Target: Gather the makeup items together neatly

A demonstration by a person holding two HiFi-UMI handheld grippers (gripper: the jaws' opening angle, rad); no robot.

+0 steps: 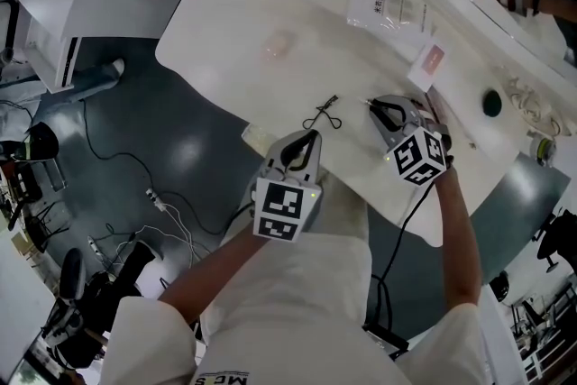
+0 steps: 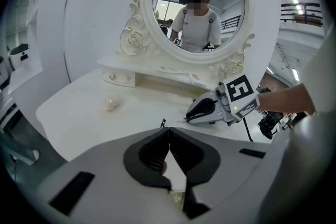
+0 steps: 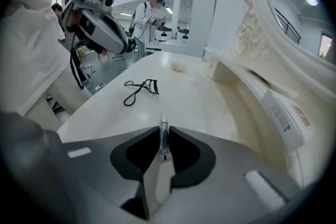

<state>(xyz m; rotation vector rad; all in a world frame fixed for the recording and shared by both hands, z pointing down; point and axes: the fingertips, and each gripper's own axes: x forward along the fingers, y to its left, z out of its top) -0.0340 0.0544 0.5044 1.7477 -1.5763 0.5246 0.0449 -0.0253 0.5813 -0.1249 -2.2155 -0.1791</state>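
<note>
Lower centre, white table (image 1: 270,4): right gripper (image 1: 373,107) fingers pinch slim clear tube (image 3: 164,131), pickup step; left gripper (image 2: 169,132) fingers pressed together, empty; next, probably lift toward black eyelash curler (image 1: 323,114).

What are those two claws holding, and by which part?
The right gripper pinches a slim clear tube along its body, with the red-marked tip poking out past the jaws. The left gripper is shut and empty.

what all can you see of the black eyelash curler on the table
The eyelash curler is a thin black tool, metal by its look, with two looped finger handles at one end and a small curved clamp head at the other. It lies flat on the white table, near the edge closest to the person and apart from the other items. Nothing but the tabletop touches it.
</note>
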